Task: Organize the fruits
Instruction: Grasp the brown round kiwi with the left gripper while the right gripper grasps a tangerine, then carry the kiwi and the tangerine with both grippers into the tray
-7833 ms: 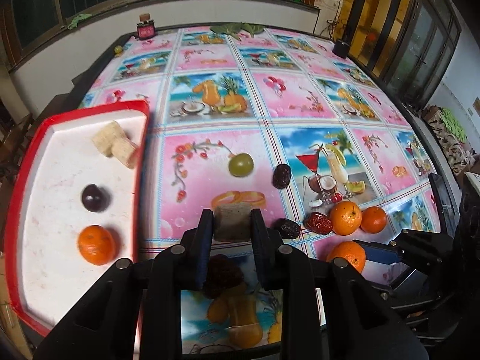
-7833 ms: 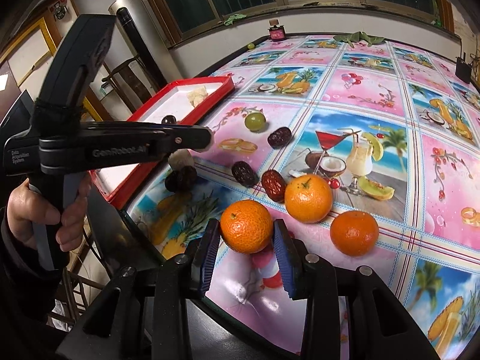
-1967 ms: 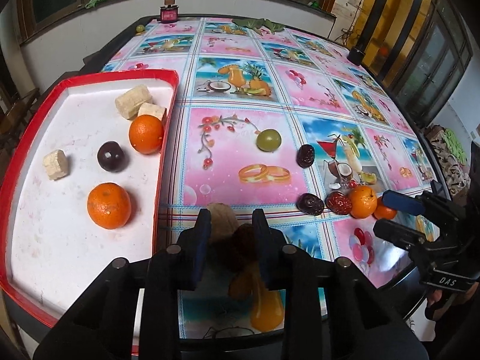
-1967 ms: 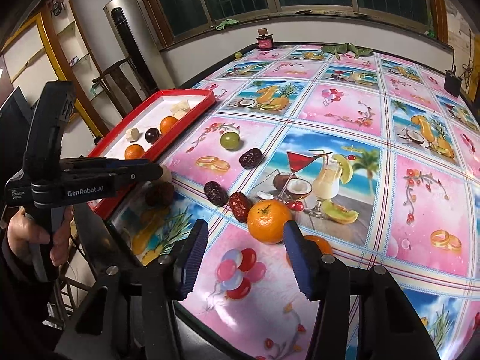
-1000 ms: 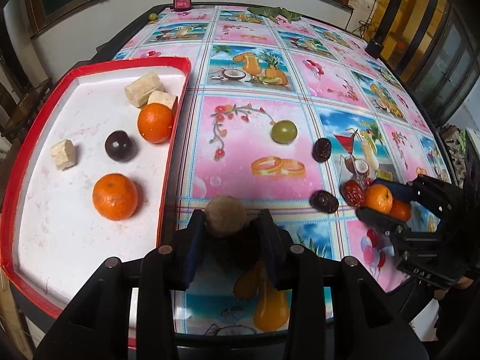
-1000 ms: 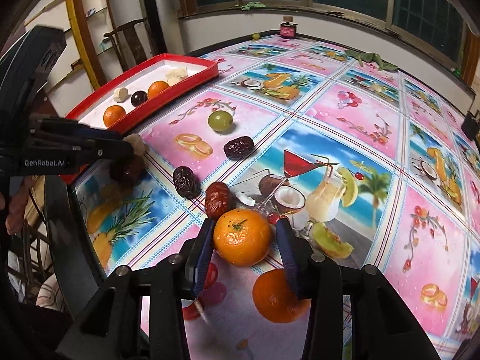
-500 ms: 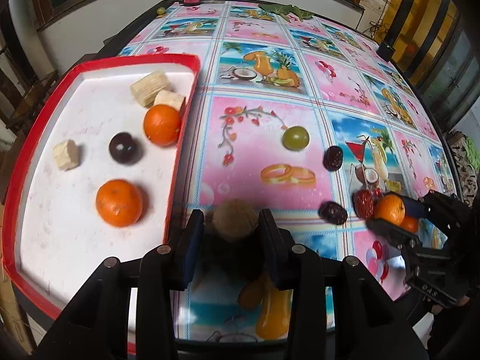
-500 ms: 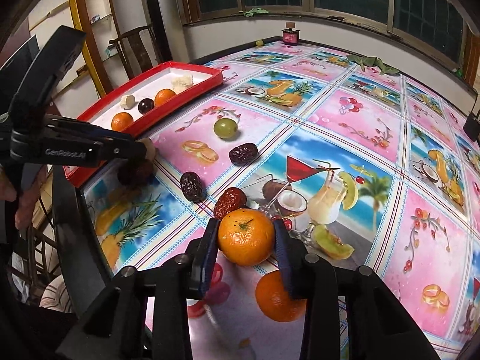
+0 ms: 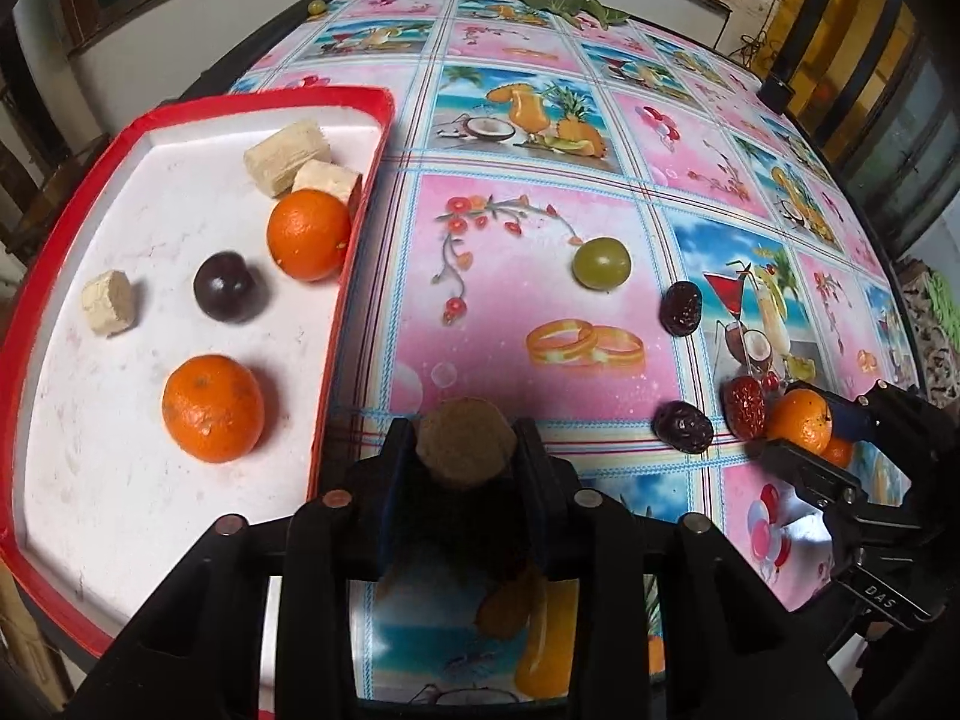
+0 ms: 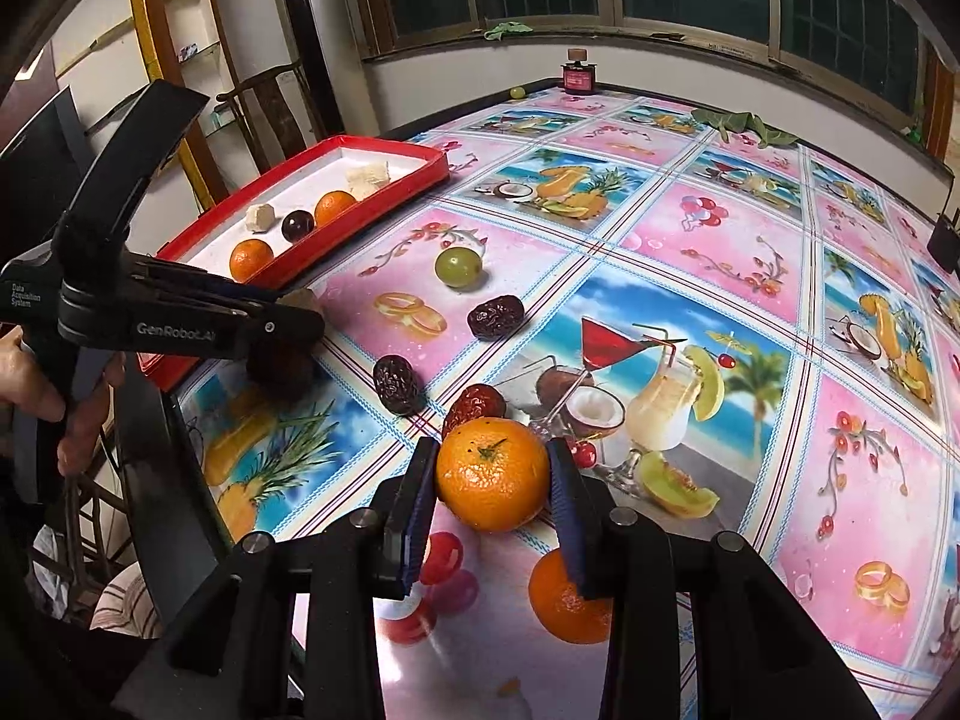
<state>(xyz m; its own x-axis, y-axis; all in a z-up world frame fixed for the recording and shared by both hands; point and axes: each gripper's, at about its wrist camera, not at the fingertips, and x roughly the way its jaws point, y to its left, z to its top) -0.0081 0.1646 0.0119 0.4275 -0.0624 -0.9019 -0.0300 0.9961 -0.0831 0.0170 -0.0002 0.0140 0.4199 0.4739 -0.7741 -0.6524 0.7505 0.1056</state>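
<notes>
My left gripper (image 9: 467,450) is shut on a tan banana chunk (image 9: 467,439), held above the table just right of the red tray (image 9: 351,228). The tray holds two oranges (image 9: 213,408), a dark plum (image 9: 225,295) and several banana chunks (image 9: 288,156). My right gripper (image 10: 492,480) is shut on an orange (image 10: 491,471), lifted slightly above the table; it also shows in the left wrist view (image 9: 798,420). Another orange (image 10: 567,600) lies under it. A green grape (image 9: 601,264) and three dates (image 9: 681,309) lie on the tablecloth.
The table has a printed fruit-pattern cloth (image 9: 540,210). A small red bottle (image 10: 579,75) and a green ball (image 10: 516,92) stand at the far edge, with green leaves (image 10: 744,123) nearby. A chair (image 10: 270,114) stands beyond the tray.
My right gripper closed on the orange and raised it a little. My left gripper rose slightly with the banana chunk, staying beside the tray.
</notes>
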